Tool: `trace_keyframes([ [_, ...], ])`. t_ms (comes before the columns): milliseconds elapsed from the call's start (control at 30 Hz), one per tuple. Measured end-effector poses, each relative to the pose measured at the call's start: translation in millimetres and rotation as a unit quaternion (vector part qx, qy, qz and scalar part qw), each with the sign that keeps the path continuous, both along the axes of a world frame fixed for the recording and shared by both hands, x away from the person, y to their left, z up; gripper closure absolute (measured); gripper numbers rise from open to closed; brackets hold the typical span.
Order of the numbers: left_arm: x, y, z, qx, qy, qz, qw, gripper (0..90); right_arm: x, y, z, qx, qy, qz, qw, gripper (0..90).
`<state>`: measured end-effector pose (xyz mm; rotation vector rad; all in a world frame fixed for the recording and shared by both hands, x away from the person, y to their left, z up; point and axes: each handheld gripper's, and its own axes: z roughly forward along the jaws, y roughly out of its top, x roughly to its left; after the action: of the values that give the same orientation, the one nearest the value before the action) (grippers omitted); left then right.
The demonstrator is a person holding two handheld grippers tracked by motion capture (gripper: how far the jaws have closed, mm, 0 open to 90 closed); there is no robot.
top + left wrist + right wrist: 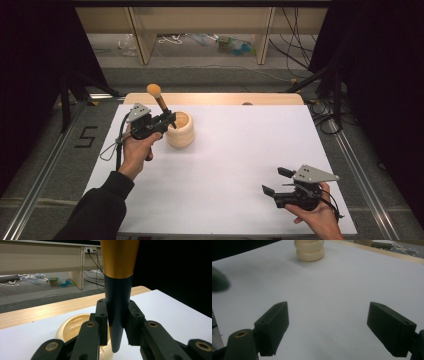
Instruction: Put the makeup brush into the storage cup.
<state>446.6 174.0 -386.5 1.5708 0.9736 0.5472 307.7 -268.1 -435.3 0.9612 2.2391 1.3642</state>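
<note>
Nearest, at about five o'clock on the white table sheet (235, 170), the right gripper (278, 181) is held low in a hand with its two black jaws spread wide and nothing between them. Farther off, at about ten o'clock, the left gripper (170, 120) is clamped on the dark lower end of a long stick with an orange-gold round top (159, 99). The stick is held tilted just over the rim of the cream, ring-shaped pot (181, 131), which is stood on the sheet.
</note>
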Motion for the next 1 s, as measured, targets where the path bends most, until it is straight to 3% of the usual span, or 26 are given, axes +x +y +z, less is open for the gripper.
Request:
trace_keyframes([
  [300,20.7,-2.5,-1.9,0.008,0.003,0.014,0.9999,75.0,0.3,0.4,-0.8,-0.004,0.002,0.006,1.0,19.3],
  [600,38.6,-3.0,-17.2,0.015,0.015,0.023,0.9995,75.0,0.1,0.8,-0.8,-0.003,0.005,0.009,0.9999,19.4],
  [767,43.8,-3.4,-23.8,0.026,0.023,0.028,0.999,75.0,0.2,0.9,-1.0,-0.003,0.007,0.01,0.9999,19.5],
  [1000,47.9,-7.1,-29.4,0.02,0.029,0.028,0.999,75.0,0.0,2.1,-1.4,-0.004,0.008,0.015,0.9999,19.8],
])
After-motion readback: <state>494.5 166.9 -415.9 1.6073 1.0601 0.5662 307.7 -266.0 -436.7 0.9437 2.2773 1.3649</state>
